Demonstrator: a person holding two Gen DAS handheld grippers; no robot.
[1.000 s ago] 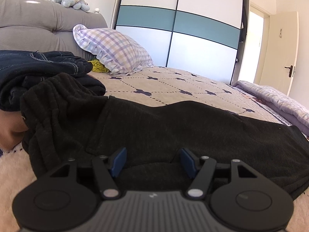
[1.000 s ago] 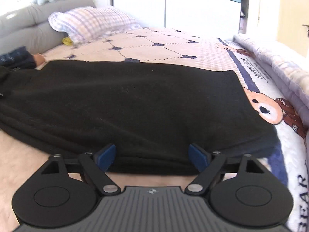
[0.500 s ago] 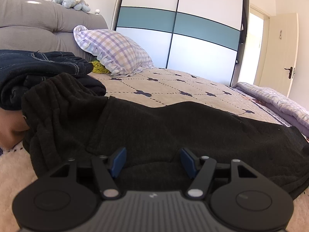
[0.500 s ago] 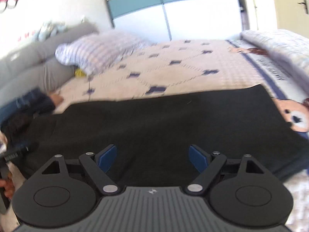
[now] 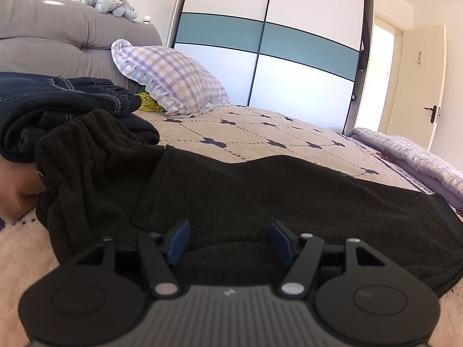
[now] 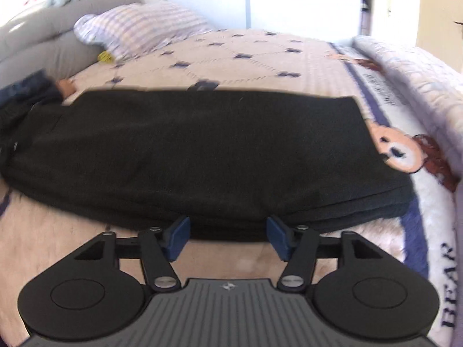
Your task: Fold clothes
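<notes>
Black trousers (image 5: 260, 196) lie stretched across the bed, the gathered waistband at the left. My left gripper (image 5: 228, 240) rests low at their near edge beside the waistband. Its jaws stand apart with a soft ridge of black cloth between the blue pads (image 5: 176, 240), which do not press on it. In the right wrist view the trousers (image 6: 202, 150) lie flat with the leg ends at the right. My right gripper (image 6: 228, 235) hovers at their near edge, close to the leg end. Its jaws are closing, with the hem edge just between the fingertips and not pinched.
A heap of dark blue jeans (image 5: 52, 101) sits left of the waistband. A checked pillow (image 5: 170, 84) leans on the grey headboard (image 5: 58, 37). A lilac quilt (image 5: 411, 156) runs along the far right side. The patterned bedcover (image 6: 260, 57) lies beyond the trousers.
The right gripper lifted over the trousers, then dropped back to their near edge, and its jaws have narrowed. The left gripper and the cloth by it have not moved.
</notes>
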